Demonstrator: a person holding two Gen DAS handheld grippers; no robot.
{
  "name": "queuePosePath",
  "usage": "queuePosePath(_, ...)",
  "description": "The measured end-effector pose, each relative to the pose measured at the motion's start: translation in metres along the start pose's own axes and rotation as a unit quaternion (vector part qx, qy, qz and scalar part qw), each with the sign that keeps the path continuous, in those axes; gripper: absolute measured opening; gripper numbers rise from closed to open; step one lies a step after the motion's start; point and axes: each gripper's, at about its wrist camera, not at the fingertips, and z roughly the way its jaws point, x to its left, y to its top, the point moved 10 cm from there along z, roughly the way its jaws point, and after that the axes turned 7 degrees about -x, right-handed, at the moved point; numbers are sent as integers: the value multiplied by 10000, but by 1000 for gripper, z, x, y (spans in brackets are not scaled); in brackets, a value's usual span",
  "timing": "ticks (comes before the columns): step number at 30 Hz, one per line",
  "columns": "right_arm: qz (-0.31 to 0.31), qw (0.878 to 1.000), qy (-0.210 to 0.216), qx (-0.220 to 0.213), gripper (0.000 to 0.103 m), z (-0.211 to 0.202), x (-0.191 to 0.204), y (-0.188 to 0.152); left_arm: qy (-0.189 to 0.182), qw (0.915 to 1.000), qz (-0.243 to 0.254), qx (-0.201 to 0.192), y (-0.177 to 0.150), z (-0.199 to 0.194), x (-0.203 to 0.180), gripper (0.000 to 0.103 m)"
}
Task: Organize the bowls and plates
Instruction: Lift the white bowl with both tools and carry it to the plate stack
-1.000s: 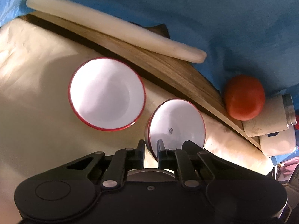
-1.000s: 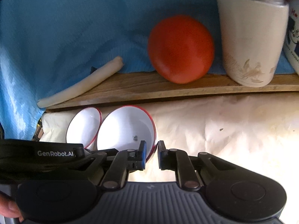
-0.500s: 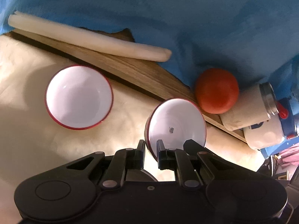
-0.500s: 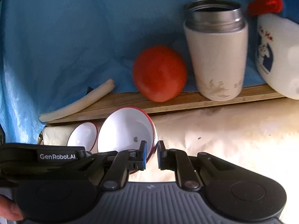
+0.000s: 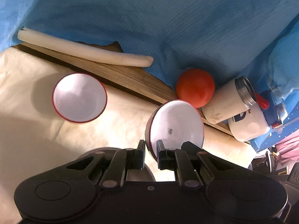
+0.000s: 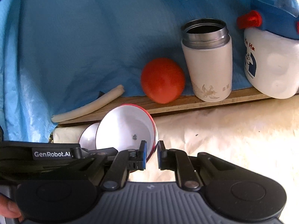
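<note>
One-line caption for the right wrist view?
Right gripper clamps the rim of a tilted, red-rimmed white bowl above the cream-covered table.

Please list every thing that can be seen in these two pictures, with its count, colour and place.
Held bowl: 1, white with red rim, tilted, gripped on both sides.
Second bowl: 1, white with red rim, on the cream cloth.
Round fruit: 1, orange-red, on the wooden board.
Flask: 1, white, open steel mouth, on the board.
Jug: 1, white and blue.
Pale stick: 1, cream, on the board.
Left hand-held gripper: black, shut on bowl.
Right hand-held gripper: black, shut on bowl.
</note>
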Motion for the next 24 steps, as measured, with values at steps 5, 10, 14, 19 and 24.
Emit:
queuePosePath(5, -66, 9999, 72, -32, 12, -13, 8, -7, 12, 10000, -18, -57, -9, -10, 5, 12)
queuePosePath(10, -123, 9998, 131, -37, 12, -22, 19, -17, 44, 9999, -34, -105, -16, -26, 10, 12)
queuePosePath(14, -170, 9997, 191, -11, 12, -29, 29, -25, 63, 9999, -28, -128, -22, -39, 16, 12)
queuePosePath(19, -274, 9992, 284, 68, 12, -36, 41, -34, 124, 9998, -33, -119, -31, -50, 28, 12)
queuePosePath(24, -396, 9984, 340, 211, 12, -35, 52, -46, 232, 9997, -43, -63, -41, -55, 41, 12)
